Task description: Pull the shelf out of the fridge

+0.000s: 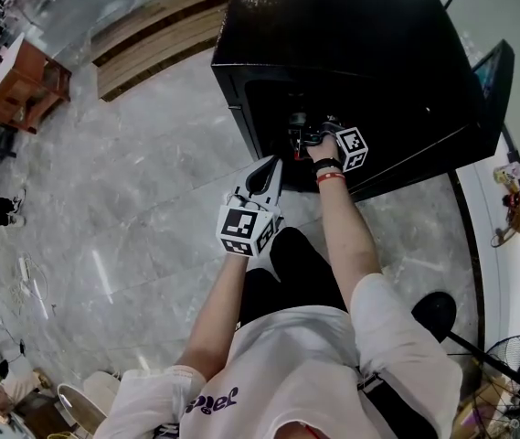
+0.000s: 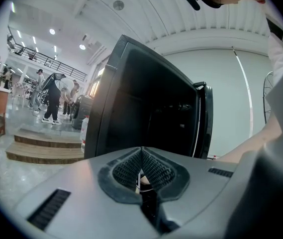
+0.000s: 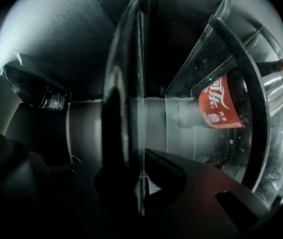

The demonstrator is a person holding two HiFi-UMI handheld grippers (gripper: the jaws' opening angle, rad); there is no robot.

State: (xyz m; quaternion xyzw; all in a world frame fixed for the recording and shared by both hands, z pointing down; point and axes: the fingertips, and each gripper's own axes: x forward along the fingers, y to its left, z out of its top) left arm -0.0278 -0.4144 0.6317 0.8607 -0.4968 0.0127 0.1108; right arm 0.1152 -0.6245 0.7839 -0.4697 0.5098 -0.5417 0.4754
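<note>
Inside the fridge [image 1: 351, 44], the shelf [image 3: 141, 78] is clamped at its near edge by the right gripper [image 3: 141, 163]; the left gripper [image 1: 267, 174] is closed, empty, farther out.

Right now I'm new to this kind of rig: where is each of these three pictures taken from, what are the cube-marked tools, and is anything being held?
One picture comes from a camera on the person's head, looking down. They hold a two-jaw tool in each hand, and the marker cubes are part of those tools. The other two pictures come from cameras riding on each tool. A black fridge stands open on the grey floor. The right gripper reaches inside, its jaws shut on the thin clear edge of the shelf. A cola bottle with a red label is on one side of it and a darker bottle on the other. The left gripper hangs outside, shut and empty.
</note>
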